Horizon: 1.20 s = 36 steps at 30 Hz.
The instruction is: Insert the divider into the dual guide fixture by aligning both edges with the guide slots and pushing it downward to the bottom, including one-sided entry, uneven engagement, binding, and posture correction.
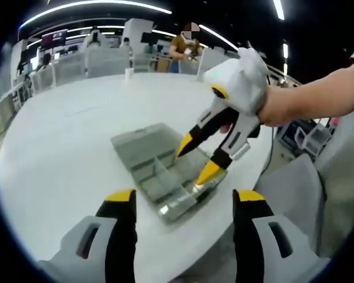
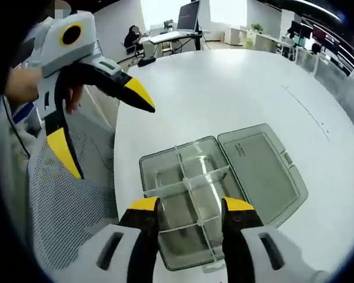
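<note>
- left tool (image 2: 100, 106) hung off past the table's (image 1: 76, 118) left edge in the right gripper view, jaws spread wide and holding nothing; well apart from the box, so it wasn't bracing anything
- the clear compartment box (image 2: 188, 200), which I took for the guide fixture, sat near the table edge with its hinged lid (image 2: 262, 171) flopped open flat to the right; clear dividers (image 2: 188, 180) were already standing crosswise inside it
- right tool (image 2: 185, 206) was down over the near end of the box, yellow tips straddling the long centre divider, jaws parted; honestly couldn't tell whether the tips were touching the plastic or just hovering either side, so no grip I'd vouch for
- in the left gripper view that same right tool (image 1: 199, 159) came in from the right with both tips dipped into the box (image 1: 159, 171), hand (image 1: 294, 100) behind it
- if I were doing this step: pinch the divider at mid-length, not one end; keep it dead upright; start both edges in their slots together; push straight down, gently
- if one side grabbed first I'd back off, level it, retry; forcing it would probably skate the box, so parking the left tool on the rim looked smart
</note>
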Each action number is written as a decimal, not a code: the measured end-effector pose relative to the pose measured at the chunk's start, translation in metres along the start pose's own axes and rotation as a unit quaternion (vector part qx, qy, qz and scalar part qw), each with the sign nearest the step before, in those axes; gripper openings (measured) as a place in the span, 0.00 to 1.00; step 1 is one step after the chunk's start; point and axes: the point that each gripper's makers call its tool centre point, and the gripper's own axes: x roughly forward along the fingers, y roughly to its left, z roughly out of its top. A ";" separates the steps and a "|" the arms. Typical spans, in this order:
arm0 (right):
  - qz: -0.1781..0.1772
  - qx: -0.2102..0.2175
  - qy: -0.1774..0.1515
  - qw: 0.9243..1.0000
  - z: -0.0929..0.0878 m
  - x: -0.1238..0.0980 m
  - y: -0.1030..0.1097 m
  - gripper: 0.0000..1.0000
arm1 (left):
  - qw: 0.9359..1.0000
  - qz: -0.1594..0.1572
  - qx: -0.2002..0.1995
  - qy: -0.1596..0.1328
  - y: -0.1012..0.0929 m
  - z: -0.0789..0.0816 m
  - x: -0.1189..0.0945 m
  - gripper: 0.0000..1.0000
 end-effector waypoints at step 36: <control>-0.126 0.187 -0.175 0.958 -0.039 -0.095 0.050 0.83 | 0.998 0.050 0.016 -0.026 -0.009 -0.001 -0.041 0.89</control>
